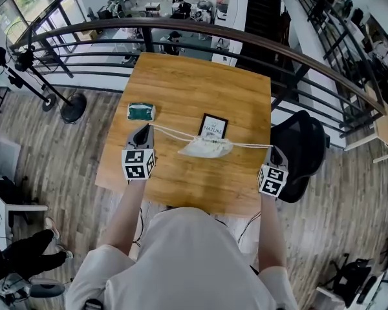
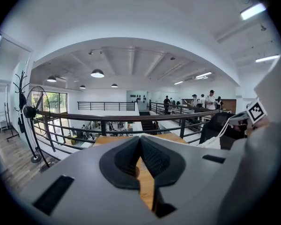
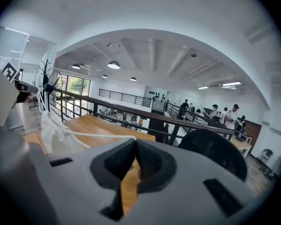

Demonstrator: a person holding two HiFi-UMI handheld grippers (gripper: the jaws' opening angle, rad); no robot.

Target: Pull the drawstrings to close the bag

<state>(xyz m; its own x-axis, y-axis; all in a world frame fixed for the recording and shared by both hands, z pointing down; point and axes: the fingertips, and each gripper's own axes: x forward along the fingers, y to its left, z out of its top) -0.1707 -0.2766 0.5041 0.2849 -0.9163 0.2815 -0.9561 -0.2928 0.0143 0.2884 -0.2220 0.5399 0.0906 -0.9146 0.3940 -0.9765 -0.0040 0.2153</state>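
The wooden surface (image 1: 181, 89) spreads ahead of both grippers, and a black chair (image 1: 307, 141) stands just right of the right gripper (image 3: 134, 140). The white bag (image 1: 205, 148) sits between the two grippers, to the right of the left gripper (image 2: 140, 138) and to the left of the right one. Its long axis runs along the line from one gripper to the other, and its gathered mouth is on the far edge. Just beyond the bag, farther from the grippers, lies a black card (image 1: 214, 125) with a white frame and the word NATURE; the smaller print is too small to read. A packet (image 1: 141, 112) with green contents lies just ahead of the left gripper. The left cord (image 1: 174, 133) runs taut from the bag to the left gripper, whose jaws are closed on it. The right cord (image 1: 252, 146) likewise ends in the right gripper's closed jaws.
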